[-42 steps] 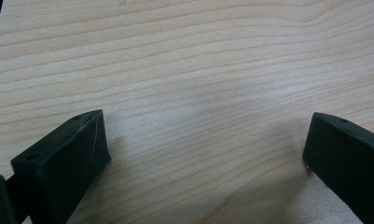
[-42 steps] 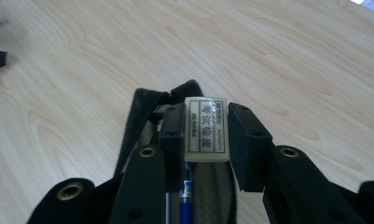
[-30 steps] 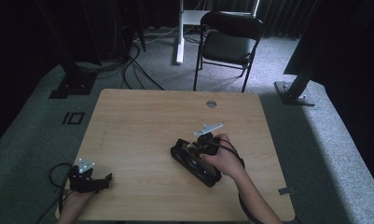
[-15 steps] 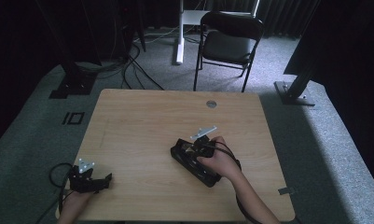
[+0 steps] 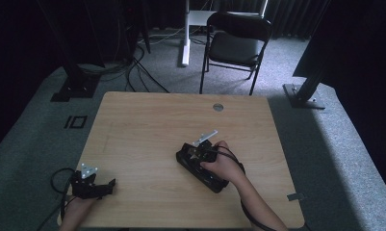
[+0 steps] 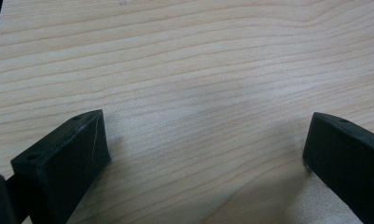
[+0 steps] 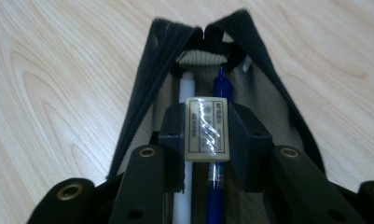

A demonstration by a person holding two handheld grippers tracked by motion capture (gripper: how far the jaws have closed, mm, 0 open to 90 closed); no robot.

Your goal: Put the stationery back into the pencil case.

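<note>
With a white pen and blue pen already lying in the open black fabric pencil case at frame centre, the wrapped rectangular white eraser, clamped in the right hand-held gripper, is yet to be released, while the left hand-held gripper is held apart over the light wooden counter.

Eraser wrapper with small print, letters too blurred to read surely

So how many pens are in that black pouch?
2 that I can see. A white one lies on the left and a blue one beside it on the right, both under the eraser the right claw holds. More may be hidden.
</note>
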